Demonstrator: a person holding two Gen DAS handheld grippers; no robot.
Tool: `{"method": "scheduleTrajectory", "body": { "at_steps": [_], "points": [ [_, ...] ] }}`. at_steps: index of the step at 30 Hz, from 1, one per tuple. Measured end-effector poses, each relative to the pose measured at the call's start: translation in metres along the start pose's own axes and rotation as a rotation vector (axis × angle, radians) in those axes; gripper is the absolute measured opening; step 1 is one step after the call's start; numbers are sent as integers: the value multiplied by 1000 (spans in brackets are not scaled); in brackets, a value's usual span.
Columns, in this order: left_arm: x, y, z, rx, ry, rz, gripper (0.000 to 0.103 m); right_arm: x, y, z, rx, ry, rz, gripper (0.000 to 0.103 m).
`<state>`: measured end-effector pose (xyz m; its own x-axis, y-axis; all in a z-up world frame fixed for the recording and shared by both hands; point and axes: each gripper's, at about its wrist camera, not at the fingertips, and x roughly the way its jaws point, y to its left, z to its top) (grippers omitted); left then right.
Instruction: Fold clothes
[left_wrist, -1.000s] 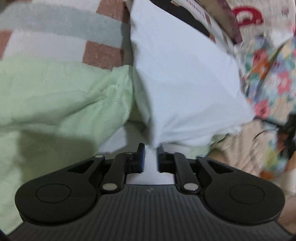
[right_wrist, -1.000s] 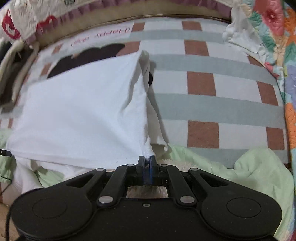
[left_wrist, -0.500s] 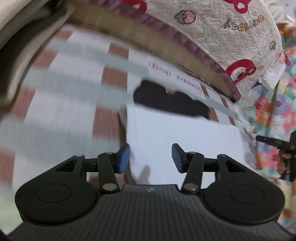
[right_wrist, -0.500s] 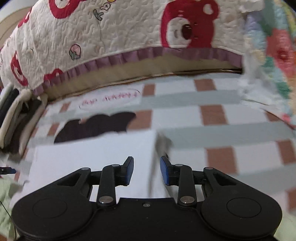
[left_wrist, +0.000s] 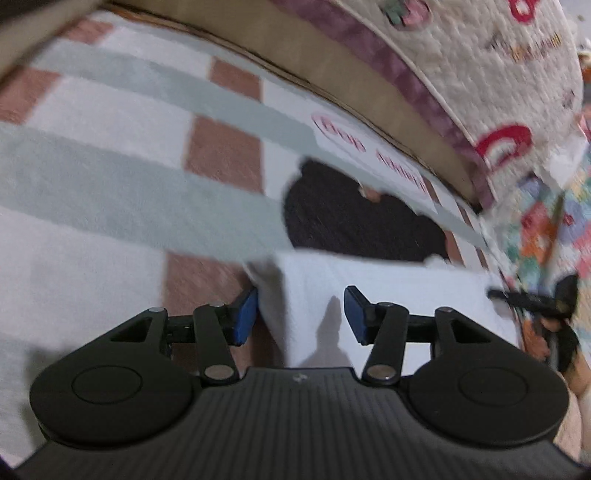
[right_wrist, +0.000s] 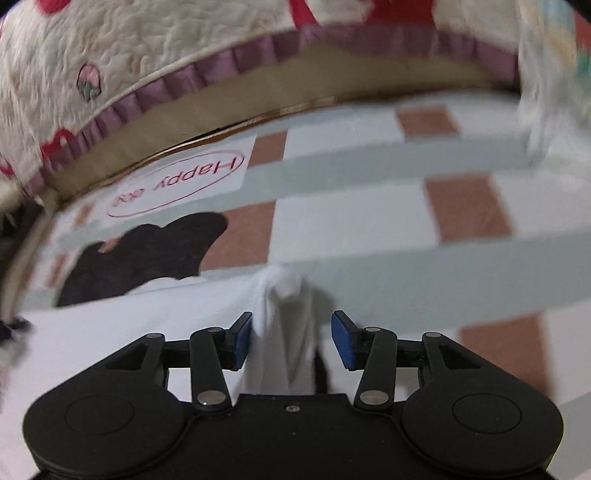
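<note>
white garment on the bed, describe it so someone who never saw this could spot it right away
Start from the checked bed cover with white, grey-green and brown squares, below the cream quilted blanket with red bears. On it lies a dark brown bear-shaped print, and the plain white folded cloth garment covers its near edge. It is the only unpatterned, pure white piece there.

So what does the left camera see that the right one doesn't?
Only the left view shows the other tool at its right edge, a hand gripping it, and a floral quilt. Only the right view shows a bunched white corner standing between the right tongs, whose jaws are opening. Both share the white garment, the checked blanket, its dark patch and the left tongs, also opening.
</note>
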<state>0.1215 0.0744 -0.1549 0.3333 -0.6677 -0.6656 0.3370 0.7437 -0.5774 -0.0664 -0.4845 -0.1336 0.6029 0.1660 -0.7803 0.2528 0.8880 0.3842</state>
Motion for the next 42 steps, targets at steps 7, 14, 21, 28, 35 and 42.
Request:
{"method": "scheduleTrajectory", "body": {
  "at_steps": [7,14,21,28,35,42],
  "points": [
    [15,-13,1,8,-37,6,63,14,9,-4,-97,-65,39,61],
    [20,-54,-13,206,-43,101,7,0,29,-13,-260,-134,52,9],
    [-38,-102,23,370,-233,142,7,-46,56,2,-326,-339,16,7],
    [-17,-88,107,364,-400,277,23,-32,60,90,-272,-487,-43,23],
    [19,-45,69,195,-220,302,42,-11,39,80,-68,-409,-170,57],
    [10,-44,5,229,-146,332,45,-14,10,16,-5,-278,-63,14]
  ]
}}
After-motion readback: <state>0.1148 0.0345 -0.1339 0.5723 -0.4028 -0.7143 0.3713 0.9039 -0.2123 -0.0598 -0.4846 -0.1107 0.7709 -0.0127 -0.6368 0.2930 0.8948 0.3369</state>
